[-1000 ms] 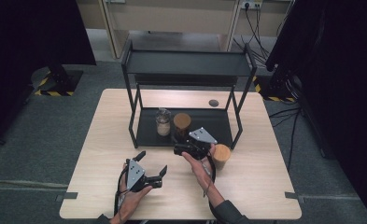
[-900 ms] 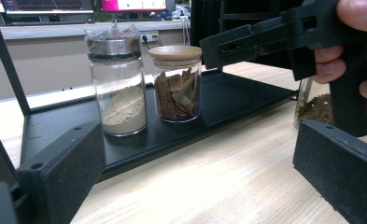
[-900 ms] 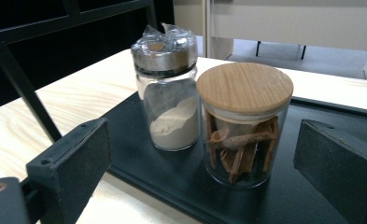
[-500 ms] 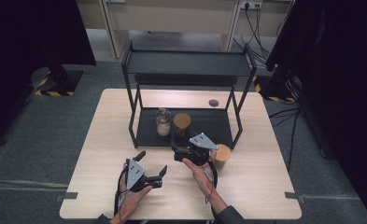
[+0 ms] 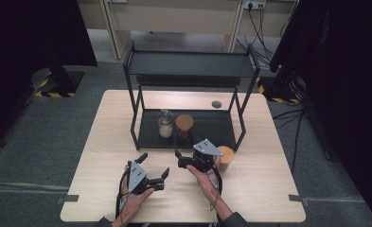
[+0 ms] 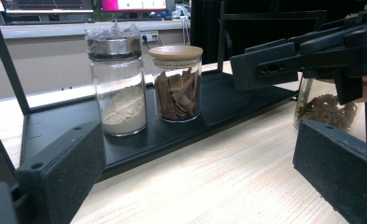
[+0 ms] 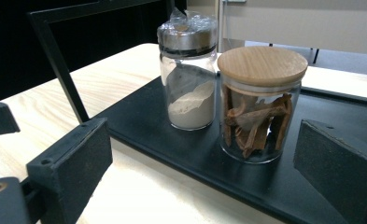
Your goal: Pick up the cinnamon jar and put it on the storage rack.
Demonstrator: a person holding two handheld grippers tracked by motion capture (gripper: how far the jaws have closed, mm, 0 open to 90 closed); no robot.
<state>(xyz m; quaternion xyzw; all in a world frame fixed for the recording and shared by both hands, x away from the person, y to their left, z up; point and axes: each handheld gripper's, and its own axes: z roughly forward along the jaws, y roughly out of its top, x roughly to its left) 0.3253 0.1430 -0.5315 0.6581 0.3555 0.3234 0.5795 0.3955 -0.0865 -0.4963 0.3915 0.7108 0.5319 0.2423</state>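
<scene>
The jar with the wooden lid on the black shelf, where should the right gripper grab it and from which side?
Grip the jar with the wooden lid across its glass wall below the lid, from the shelf's open front: it stands upright, and the powder jar crowds one side.

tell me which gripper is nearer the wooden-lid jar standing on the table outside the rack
Right. The right gripper is held just left of that jar, its body beside it, jaws open. The left gripper sits farther left, also open.

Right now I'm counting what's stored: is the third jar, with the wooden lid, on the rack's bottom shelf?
No, that jar stands on the table, outside the shelf.
</scene>
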